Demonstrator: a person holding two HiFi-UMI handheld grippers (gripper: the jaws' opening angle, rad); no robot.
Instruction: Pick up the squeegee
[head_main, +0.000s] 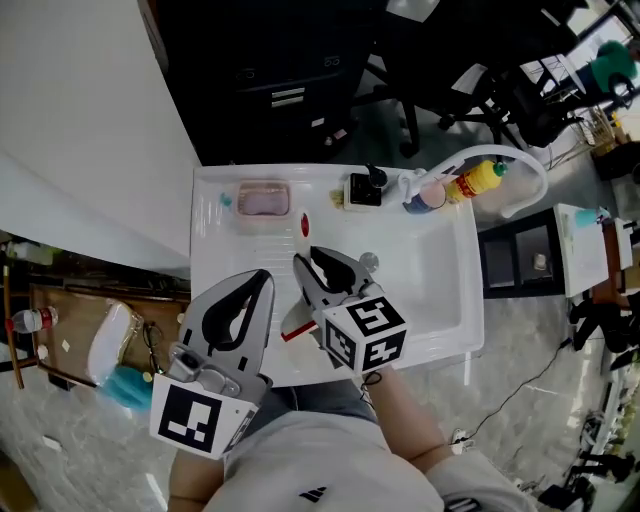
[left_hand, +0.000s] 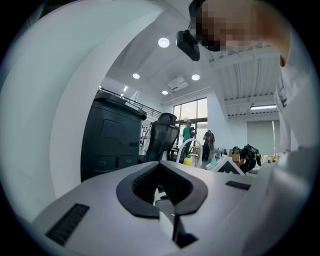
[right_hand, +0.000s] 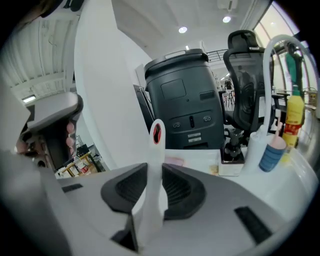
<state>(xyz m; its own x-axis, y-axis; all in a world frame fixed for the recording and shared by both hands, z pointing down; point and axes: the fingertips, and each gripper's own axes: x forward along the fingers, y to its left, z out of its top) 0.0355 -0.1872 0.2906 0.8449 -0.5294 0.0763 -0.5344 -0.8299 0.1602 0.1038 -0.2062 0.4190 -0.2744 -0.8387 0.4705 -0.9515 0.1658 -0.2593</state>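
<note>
The squeegee (head_main: 305, 226) has a white handle with a red-rimmed hole at its tip; its blade end (head_main: 296, 326) shows below the jaws. My right gripper (head_main: 306, 262) is shut on the handle and holds it above the white sink unit (head_main: 215, 250). In the right gripper view the handle (right_hand: 157, 137) stands upright between the black pads (right_hand: 176, 187), which press on both sides of it. My left gripper (head_main: 262, 280) hovers beside it on the left, over the unit's front left part. Its jaws (left_hand: 159, 167) meet at the tips with nothing gripped.
The basin (head_main: 425, 290) lies to the right, with a white arched faucet (head_main: 505, 158) behind it. Along the back edge stand a pink soap dish (head_main: 263, 198), a black holder (head_main: 365, 188), a blue bottle (head_main: 430, 195) and a yellow bottle (head_main: 480, 178). A black cabinet (right_hand: 187, 107) stands behind.
</note>
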